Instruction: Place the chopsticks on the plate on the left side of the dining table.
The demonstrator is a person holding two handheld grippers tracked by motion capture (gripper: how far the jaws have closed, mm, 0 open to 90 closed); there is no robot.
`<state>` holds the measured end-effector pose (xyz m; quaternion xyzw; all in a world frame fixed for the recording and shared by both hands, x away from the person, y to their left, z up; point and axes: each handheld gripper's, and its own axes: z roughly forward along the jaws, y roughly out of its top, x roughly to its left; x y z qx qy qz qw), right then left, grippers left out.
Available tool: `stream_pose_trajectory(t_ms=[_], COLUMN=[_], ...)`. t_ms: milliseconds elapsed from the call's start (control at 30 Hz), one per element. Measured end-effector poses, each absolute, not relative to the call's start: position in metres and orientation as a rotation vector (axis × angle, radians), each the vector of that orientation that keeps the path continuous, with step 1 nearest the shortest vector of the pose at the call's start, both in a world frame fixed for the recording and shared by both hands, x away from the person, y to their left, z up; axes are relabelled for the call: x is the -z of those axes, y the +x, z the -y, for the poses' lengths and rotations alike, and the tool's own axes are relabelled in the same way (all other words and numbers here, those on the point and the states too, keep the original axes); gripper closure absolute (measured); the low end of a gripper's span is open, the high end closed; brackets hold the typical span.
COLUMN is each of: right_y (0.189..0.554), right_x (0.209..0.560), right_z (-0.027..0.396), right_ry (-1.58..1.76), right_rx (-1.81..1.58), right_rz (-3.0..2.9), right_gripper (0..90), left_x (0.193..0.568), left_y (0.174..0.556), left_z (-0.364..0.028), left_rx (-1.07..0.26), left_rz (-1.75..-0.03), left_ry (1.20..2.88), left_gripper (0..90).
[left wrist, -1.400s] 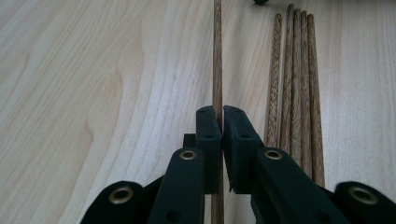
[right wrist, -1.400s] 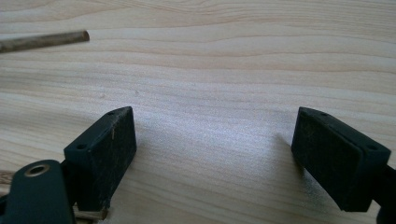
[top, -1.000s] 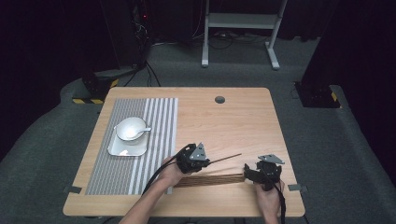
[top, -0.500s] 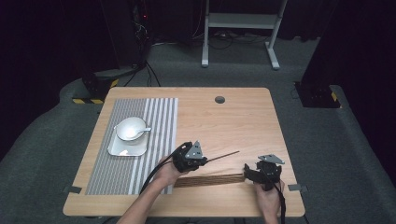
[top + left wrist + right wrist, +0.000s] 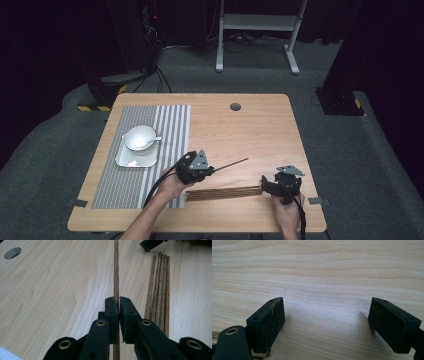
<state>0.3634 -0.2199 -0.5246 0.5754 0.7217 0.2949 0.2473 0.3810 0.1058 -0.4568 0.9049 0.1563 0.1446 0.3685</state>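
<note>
left hand-held gripper: clenched on a single wooden stick, pads pressed flat against both its sides
held stick: runs straight out ahead between the jaws in the left gripper view; in the high view slants up and to the right, free end above the bare worktop, apart from the others
stick bundle: several thin wooden sticks side by side on the worktop near the front edge, between the two hands; seen just to the right of the held stick in the left gripper view
right hand-held gripper: released, jaws wide apart with bare wood between them; low at the right end of the bundle, a stick end just beneath its left jaw in the right gripper view
striped mat: left part of the worktop
white plate: on the mat, well apart from the sticks
white bowl: on the plate, a spoon resting in it
round hole: far side of the worktop
</note>
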Motion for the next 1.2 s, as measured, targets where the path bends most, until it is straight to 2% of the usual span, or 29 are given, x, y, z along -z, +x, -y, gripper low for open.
stream_pose_trajectory(t_ms=[1200], right_y=[0.363], right_x=[0.525], right_z=[0.22], right_ry=[1.569], right_rx=[-0.804], right_rz=[-1.968], right_gripper=[13.5], left_x=[0.45], left_y=[0.377], left_z=[-0.142], left_rx=[-0.418], left_rz=[-0.497], left_ry=[2.285], left_gripper=[84.9])
